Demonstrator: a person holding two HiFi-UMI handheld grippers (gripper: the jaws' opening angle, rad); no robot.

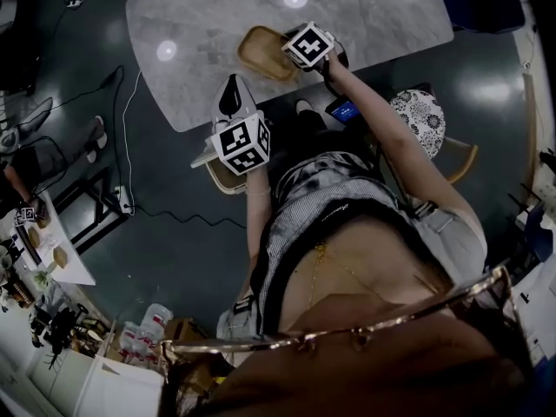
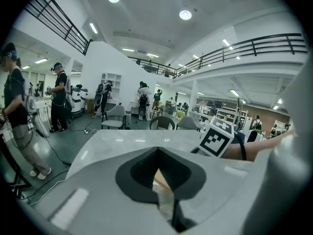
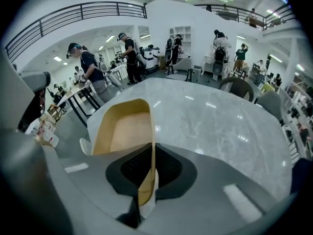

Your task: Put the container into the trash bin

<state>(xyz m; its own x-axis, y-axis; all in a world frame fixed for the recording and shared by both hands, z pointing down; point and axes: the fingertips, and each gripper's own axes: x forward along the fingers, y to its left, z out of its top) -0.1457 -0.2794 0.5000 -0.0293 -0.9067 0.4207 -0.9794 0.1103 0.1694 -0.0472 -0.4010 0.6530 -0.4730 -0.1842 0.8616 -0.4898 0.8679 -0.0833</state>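
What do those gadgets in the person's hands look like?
The left tongs and right tongs are pale grey wedge-shaped shells with dark pads inside, each carrying a white cube printed with black square markers. The person wears a striped top.

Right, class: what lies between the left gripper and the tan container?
Only a bare stretch of the marble table separates the left gripper from the container, as the head view shows. The right gripper is clamped on the container's wall.

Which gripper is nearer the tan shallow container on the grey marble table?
Right gripper: fingers pinch the tan container's wall; left gripper sits at the table's near edge, apart.
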